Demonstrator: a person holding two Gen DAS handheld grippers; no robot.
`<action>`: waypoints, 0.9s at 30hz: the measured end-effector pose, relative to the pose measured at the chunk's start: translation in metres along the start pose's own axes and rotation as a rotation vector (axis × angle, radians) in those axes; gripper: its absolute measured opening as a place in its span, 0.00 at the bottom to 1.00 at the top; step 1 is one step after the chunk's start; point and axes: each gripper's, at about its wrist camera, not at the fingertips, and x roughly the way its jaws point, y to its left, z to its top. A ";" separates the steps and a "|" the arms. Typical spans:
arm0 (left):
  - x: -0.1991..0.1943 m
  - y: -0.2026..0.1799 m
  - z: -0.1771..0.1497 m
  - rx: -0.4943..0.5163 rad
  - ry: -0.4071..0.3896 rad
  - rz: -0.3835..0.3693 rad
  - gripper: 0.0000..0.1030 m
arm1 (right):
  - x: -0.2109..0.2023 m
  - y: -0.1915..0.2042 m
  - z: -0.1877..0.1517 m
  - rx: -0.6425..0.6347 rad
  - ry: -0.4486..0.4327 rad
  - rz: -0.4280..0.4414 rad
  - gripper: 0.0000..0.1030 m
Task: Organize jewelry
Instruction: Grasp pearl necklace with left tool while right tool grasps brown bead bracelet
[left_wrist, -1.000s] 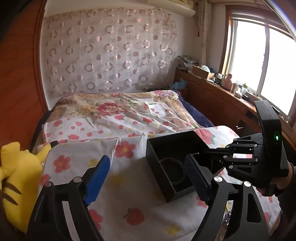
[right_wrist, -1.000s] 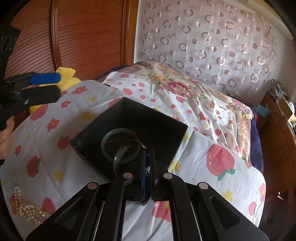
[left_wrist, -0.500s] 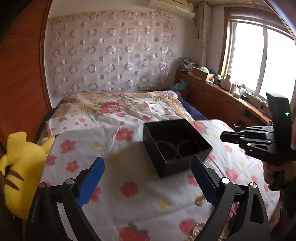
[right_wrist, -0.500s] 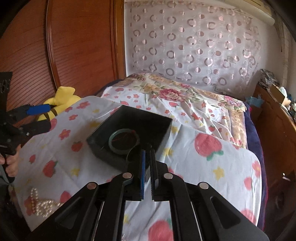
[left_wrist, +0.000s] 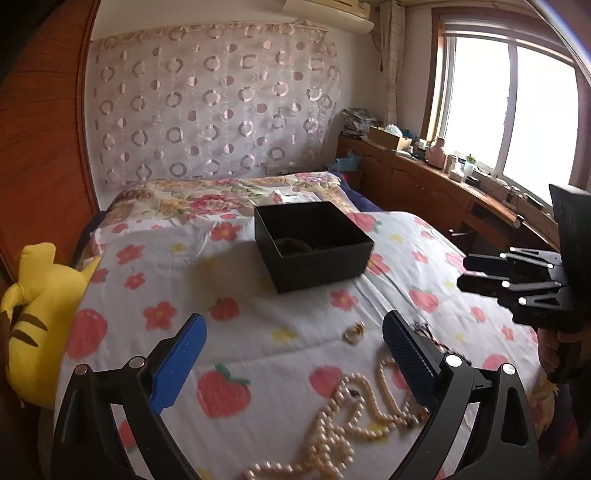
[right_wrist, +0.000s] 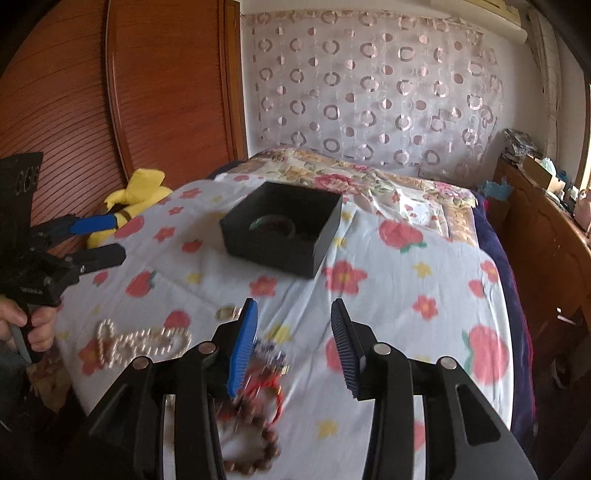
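Note:
A black open box (left_wrist: 314, 243) (right_wrist: 280, 229) sits mid-bed on the flowered sheet, with a green bangle (right_wrist: 273, 223) and another dark ring inside. My left gripper (left_wrist: 293, 317) (right_wrist: 118, 238) stands wide open and empty above a pearl necklace (left_wrist: 354, 424) (right_wrist: 144, 341) and a small gold piece (left_wrist: 352, 332) (right_wrist: 227, 312). My right gripper (right_wrist: 293, 306) (left_wrist: 463, 272) has its jaws opening with nothing between them. It hovers over a brown beaded bracelet with red cord (right_wrist: 258, 406), blurred, near the bed's front edge.
A yellow plush toy (left_wrist: 37, 314) (right_wrist: 129, 199) lies at the bed's left edge against the wooden wall panel. A wooden cabinet (left_wrist: 424, 192) with clutter runs under the window on the right. A hand (right_wrist: 33, 325) holds the left gripper's handle.
Both grippers have drawn back from the box toward the bed's front. The right gripper, shut on a dark bangle over the box, has let it go and spread its jaws. The necklace and beads came into view.

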 end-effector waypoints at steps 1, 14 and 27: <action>-0.003 -0.002 -0.004 -0.001 0.001 -0.001 0.90 | -0.002 0.003 -0.007 -0.002 0.010 0.003 0.43; -0.034 -0.006 -0.051 -0.001 0.036 0.022 0.90 | 0.003 0.012 -0.076 0.041 0.146 0.021 0.43; -0.035 0.015 -0.095 -0.029 0.149 0.033 0.90 | 0.023 0.011 -0.078 0.023 0.182 -0.006 0.21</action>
